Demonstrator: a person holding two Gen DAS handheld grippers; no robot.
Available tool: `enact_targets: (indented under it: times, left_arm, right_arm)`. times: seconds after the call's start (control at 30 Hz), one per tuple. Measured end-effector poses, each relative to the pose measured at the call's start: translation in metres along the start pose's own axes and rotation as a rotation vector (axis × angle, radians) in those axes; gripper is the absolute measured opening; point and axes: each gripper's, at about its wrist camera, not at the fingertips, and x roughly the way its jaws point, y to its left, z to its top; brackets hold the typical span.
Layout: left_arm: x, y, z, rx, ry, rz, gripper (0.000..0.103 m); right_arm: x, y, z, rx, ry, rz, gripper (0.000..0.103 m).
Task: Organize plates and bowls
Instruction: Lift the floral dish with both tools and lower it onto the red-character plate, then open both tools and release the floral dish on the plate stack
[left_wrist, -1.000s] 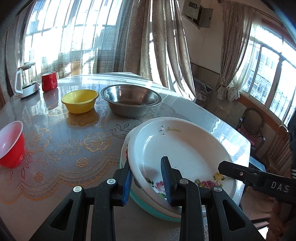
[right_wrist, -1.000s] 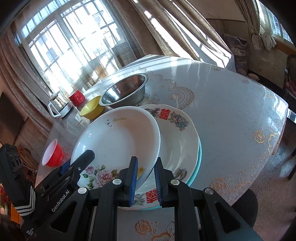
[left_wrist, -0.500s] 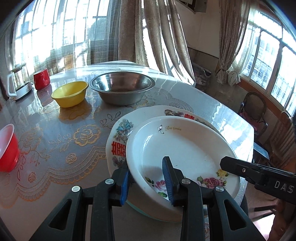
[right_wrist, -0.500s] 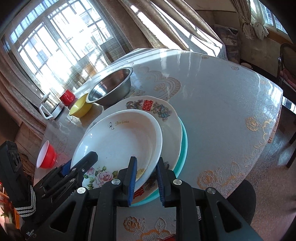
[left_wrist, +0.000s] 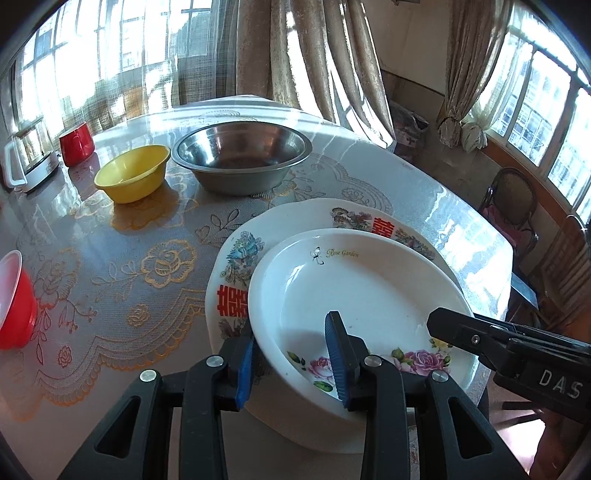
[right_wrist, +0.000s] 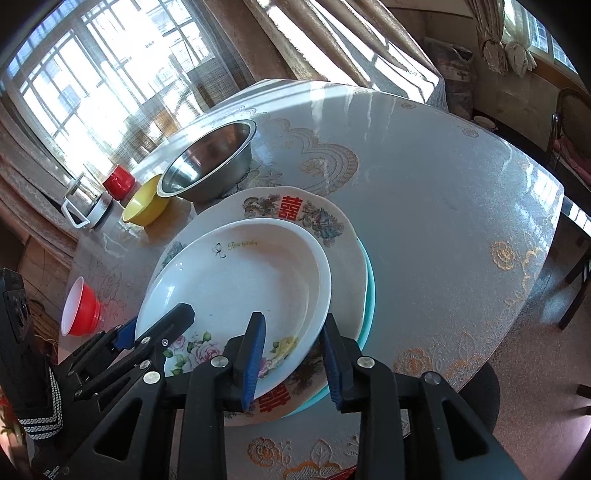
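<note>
Rose Garden plate (left_wrist: 369, 291) sits on the stacked plates near the worktop (right_wrist: 424, 177) edge. Left tongs (left_wrist: 291, 363) and right tongs (right_wrist: 291, 360) both straddle its rim, spread apart, not clamped. Risk: uneven pull slides the stack off.

- It is a home dining room.
- A round table (right_wrist: 443, 192) wears a lace-patterned cloth under a clear cover.
- Everyday dishes sit on it: stacked plates (right_wrist: 314, 221), a steel bowl (left_wrist: 242, 162), a yellow bowl (left_wrist: 131, 177), a red mug (left_wrist: 77, 143) and a kettle (left_wrist: 27, 162).
- Long curtains (left_wrist: 280, 55) hang before big paned windows (left_wrist: 546, 96).
- A chair (left_wrist: 511, 206) with a cushion stands by the wall.
</note>
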Motion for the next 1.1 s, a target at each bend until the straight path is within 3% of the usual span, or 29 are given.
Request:
enact_targets:
  times: [0.63,0.87,1.1]
  left_arm:
    - [0.008,-0.003,0.008,-0.005,0.073,-0.023,0.044]
    - [0.003,-0.007,0.003,0.04,0.041,0.024,0.044]
    - [0.0,-0.004,0.001,0.049,0.027,0.027,0.041]
  right_arm:
    - [0.005,-0.004,0.016,0.053,0.024,-0.021,0.039]
    - [-0.009,0.003,0.014,-0.027,-0.042,-0.076,0.039]
    - [-0.005,0.007,0.011,-0.055,-0.019,-0.052,0.039]
